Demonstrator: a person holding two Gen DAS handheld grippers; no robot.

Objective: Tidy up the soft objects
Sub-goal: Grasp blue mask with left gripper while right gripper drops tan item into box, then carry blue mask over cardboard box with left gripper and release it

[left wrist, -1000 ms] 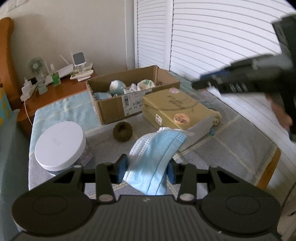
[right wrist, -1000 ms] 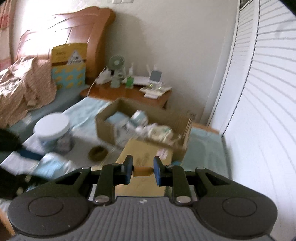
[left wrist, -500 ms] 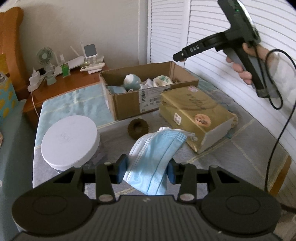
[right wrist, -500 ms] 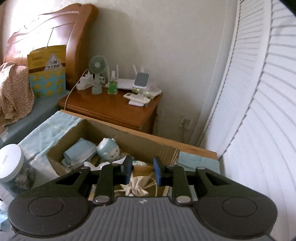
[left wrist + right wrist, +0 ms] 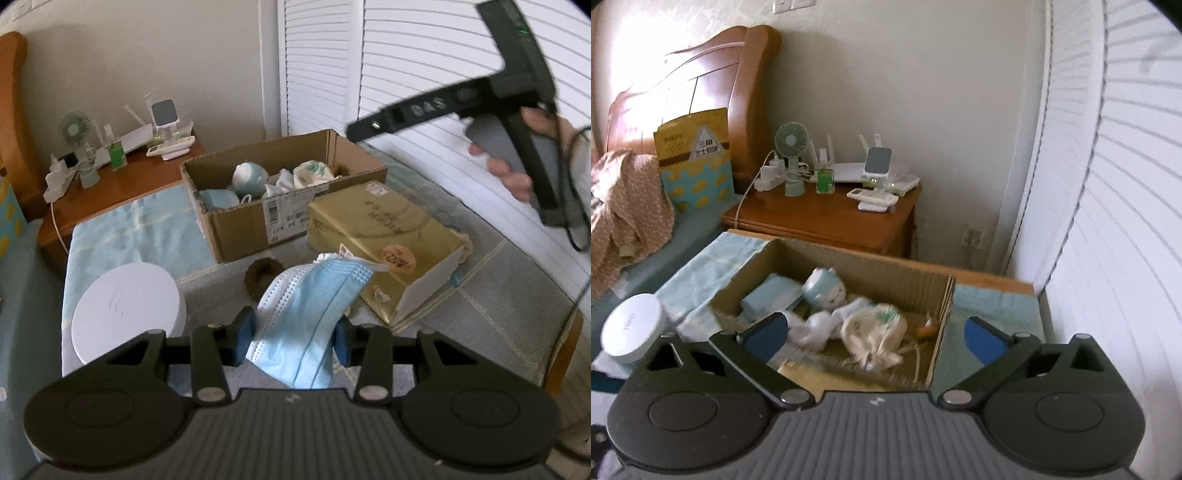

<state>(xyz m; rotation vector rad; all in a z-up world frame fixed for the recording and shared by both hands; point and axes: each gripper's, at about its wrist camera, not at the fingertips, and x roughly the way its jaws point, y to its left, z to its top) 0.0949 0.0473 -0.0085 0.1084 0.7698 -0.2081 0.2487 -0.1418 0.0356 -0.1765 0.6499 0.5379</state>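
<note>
Left gripper held the face mask near side, w/ the box farther off. Mask looked light, floppy, prob. best pinched mid-fold. Right gripper hung wide apart, empty, over the box's right end.

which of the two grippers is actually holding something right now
The left gripper: its pads pinch the blue face mask. The right gripper hangs over the cardboard box with its jaws spread wide and nothing between them.
</note>
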